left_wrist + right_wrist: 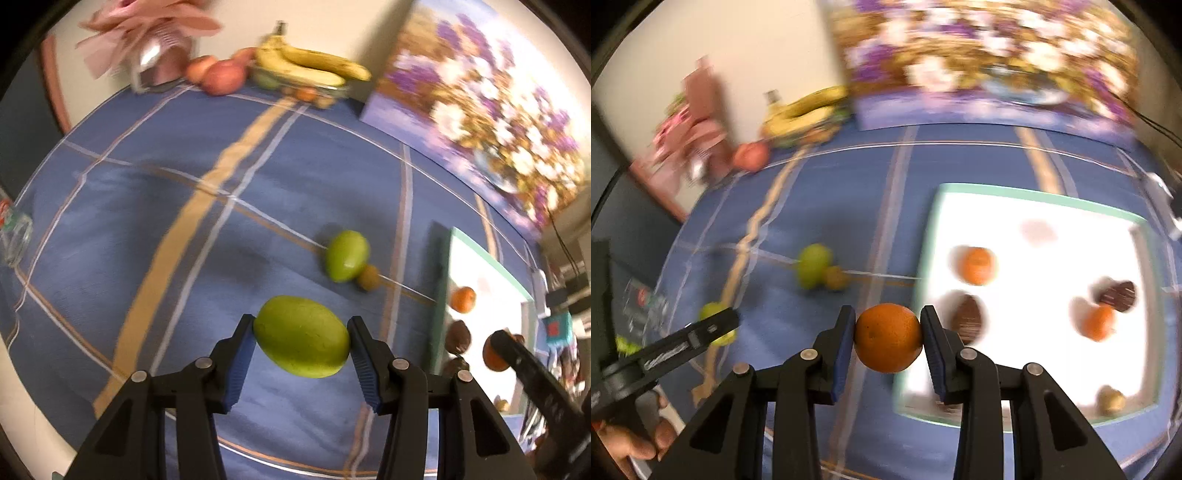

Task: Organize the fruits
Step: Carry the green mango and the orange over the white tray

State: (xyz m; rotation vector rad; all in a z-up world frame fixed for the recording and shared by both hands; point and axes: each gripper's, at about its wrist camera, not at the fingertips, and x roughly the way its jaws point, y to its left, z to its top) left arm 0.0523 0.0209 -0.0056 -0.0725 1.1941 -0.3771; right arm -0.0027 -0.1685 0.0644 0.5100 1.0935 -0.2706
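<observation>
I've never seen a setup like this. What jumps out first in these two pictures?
Each black claw clamps a fruit at the bottom middle of its view: the left claw a green mango, the right claw an orange. Right of the orange lies a white tray with oranges and dark fruits; a banana bunch sits at the blue tablecloth's far edge.

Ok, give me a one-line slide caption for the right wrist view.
Right gripper holds an orange beside the white tray, which already carries two more oranges.
</observation>
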